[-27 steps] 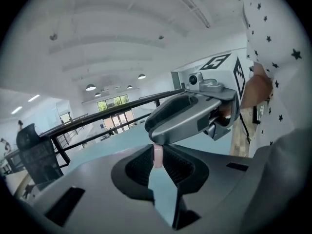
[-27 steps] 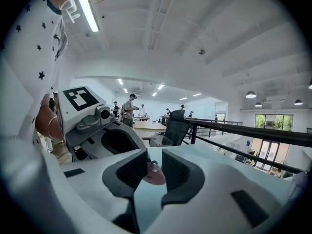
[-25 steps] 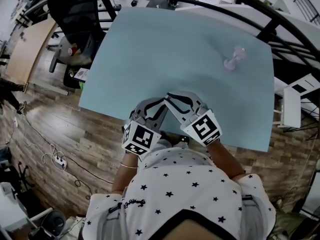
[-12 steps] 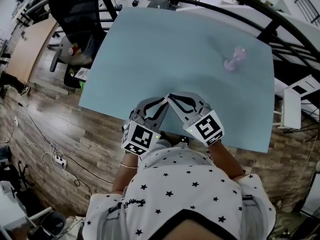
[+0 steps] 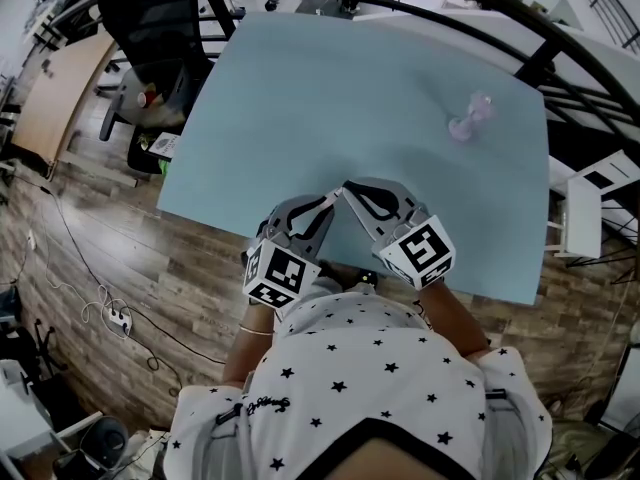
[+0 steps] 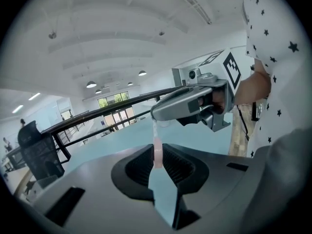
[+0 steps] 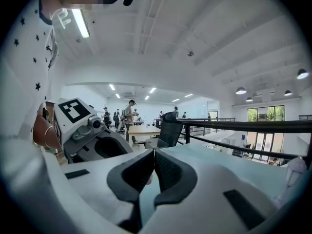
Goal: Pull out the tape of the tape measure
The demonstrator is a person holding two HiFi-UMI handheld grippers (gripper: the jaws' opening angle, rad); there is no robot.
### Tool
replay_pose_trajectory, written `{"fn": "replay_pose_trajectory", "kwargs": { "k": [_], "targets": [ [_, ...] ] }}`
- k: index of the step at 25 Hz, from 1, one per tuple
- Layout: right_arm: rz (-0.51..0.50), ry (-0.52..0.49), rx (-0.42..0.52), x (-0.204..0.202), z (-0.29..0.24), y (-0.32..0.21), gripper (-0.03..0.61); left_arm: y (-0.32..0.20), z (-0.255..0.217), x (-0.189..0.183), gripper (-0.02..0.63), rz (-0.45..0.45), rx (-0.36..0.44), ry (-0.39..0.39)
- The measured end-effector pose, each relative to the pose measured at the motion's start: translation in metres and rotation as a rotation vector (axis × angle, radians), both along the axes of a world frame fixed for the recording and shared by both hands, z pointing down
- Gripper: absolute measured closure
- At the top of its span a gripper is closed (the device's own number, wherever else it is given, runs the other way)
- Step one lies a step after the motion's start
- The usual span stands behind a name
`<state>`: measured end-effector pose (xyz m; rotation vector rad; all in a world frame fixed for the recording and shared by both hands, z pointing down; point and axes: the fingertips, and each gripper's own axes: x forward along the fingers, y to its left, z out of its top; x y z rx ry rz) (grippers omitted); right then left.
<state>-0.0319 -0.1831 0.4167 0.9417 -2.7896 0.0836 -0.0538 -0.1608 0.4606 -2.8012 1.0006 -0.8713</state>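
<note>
A small pink tape measure (image 6: 157, 156) sits edge-on between the pads of my left gripper (image 6: 157, 152), which is shut on it. A thin pale strip of tape (image 6: 155, 129) runs from it up to the tip of my right gripper (image 6: 155, 117). The right gripper (image 7: 154, 152) has its jaws closing down to a meeting point on that tape end. In the head view both grippers, left (image 5: 333, 201) and right (image 5: 345, 190), meet tip to tip above the near edge of the light blue table (image 5: 330, 88); the tape measure is hidden there.
A pale pink translucent object (image 5: 468, 118) lies on the table at the far right. A black office chair (image 5: 150, 28) stands beyond the table's left corner. A black railing (image 5: 540, 48) runs behind the table. The person's starred shirt (image 5: 370, 368) fills the bottom.
The right gripper's marker cube has drifted slightly to the right. The left gripper has stayed put.
</note>
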Motion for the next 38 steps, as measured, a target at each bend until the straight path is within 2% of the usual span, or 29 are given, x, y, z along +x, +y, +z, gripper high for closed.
{"fn": "replay_pose_trajectory", "kwargs": {
  "k": [8, 15, 21, 23, 26, 29, 34, 38],
  "targets": [
    [0.031, -0.023, 0.023, 0.010, -0.013, -0.003, 0.577, 0.002, 0.000, 0.002, 0.537, -0.003, -0.020, 0.034],
    [-0.035, -0.018, 0.053, -0.008, -0.022, 0.012, 0.578, 0.000, 0.004, 0.004, 0.535, -0.020, -0.060, 0.070],
    [-0.055, -0.022, 0.011, -0.017, -0.020, 0.019, 0.580, -0.003, 0.009, 0.003, 0.537, -0.038, -0.093, 0.081],
    [-0.066, -0.035, 0.015, -0.018, -0.023, 0.021, 0.580, -0.003, 0.014, 0.003, 0.535, -0.039, -0.109, 0.061],
    [-0.080, -0.057, 0.044, -0.023, -0.034, 0.024, 0.580, 0.001, 0.031, 0.001, 0.537, -0.028, -0.123, -0.017],
    [-0.058, -0.042, 0.069, -0.024, -0.039, 0.020, 0.578, 0.005, 0.033, -0.001, 0.537, -0.040, -0.144, 0.034],
    [-0.023, -0.065, 0.083, -0.011, -0.044, 0.015, 0.578, 0.005, 0.038, -0.005, 0.537, -0.053, -0.171, 0.034],
    [-0.003, -0.067, 0.110, -0.004, -0.050, 0.011, 0.578, 0.003, 0.033, -0.006, 0.537, -0.066, -0.166, 0.067]
  ]
}}
